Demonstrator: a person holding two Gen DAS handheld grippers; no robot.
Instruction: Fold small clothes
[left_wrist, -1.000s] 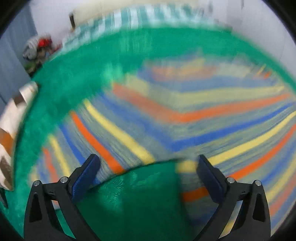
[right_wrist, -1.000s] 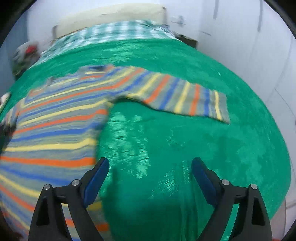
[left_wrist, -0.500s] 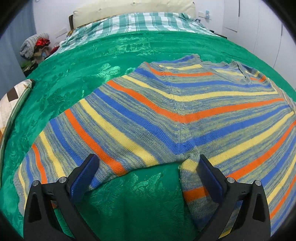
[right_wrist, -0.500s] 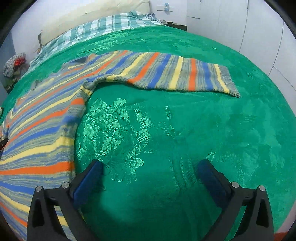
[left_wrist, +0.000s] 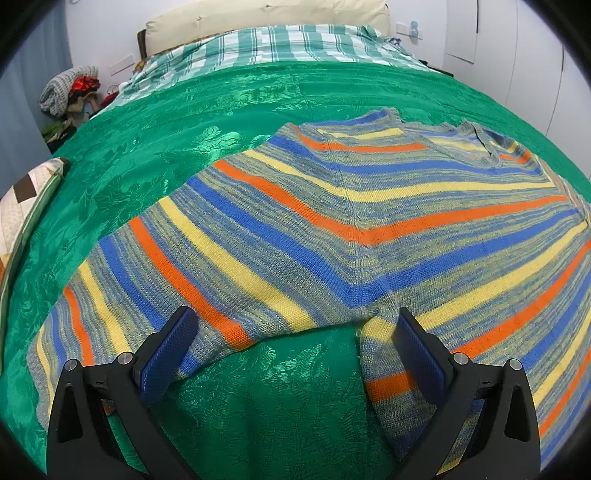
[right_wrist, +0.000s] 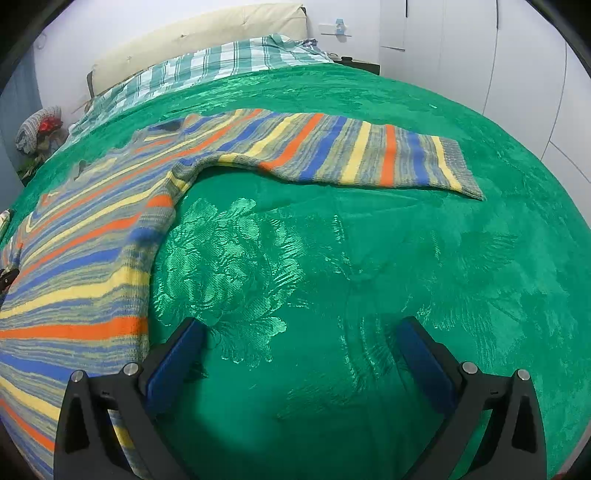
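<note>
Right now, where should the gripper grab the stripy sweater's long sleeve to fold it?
Probably the ribbed cuff at the end of the sleeve. It lies flat and stretched out on the green blanket, so slide the open right gripper in low from the cuff's free edge.

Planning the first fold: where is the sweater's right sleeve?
In the right wrist view, the sleeve lies flat on the green bedspread, stretching right from the sweater.

A striped knit sweater (left_wrist: 369, 229) in blue, orange and yellow lies flat, sleeves spread, filling the frame's centre and right.
</note>
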